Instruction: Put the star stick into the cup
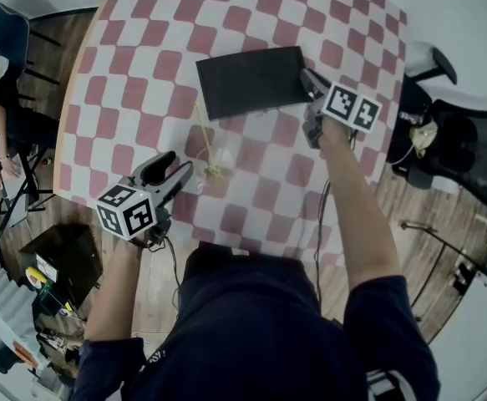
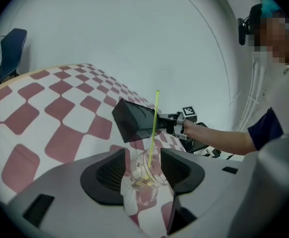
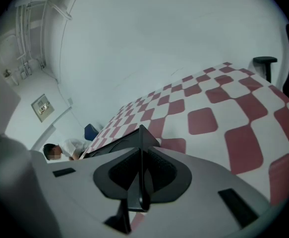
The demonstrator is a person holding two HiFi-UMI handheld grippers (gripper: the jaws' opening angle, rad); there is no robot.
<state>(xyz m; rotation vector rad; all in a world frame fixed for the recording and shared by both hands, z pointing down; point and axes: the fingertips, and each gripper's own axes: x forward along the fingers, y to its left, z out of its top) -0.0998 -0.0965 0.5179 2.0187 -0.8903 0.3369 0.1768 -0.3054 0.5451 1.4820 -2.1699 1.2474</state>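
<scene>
Yellow and thin, the star stick [image 2: 154,125] already stands in the clear plastic cup [image 2: 145,178]. It leans on the rim, with what looks like its star end down at the bottom, so the task reads as done. The cup sits near the desk's [image 1: 143,73] near edge, between the jaws of the left gripper [image 1: 175,172]. Those jaws are spread wide to either side and seem not to press on it, probably having steadied the cup for the stick. Farther in, towards the middle of the checked desk, lies a black tray [image 1: 251,80]. The right gripper [image 3: 142,175] has its jaws narrowed onto the thin rim at the tray's right end, apparently to shift or tilt it.
</scene>
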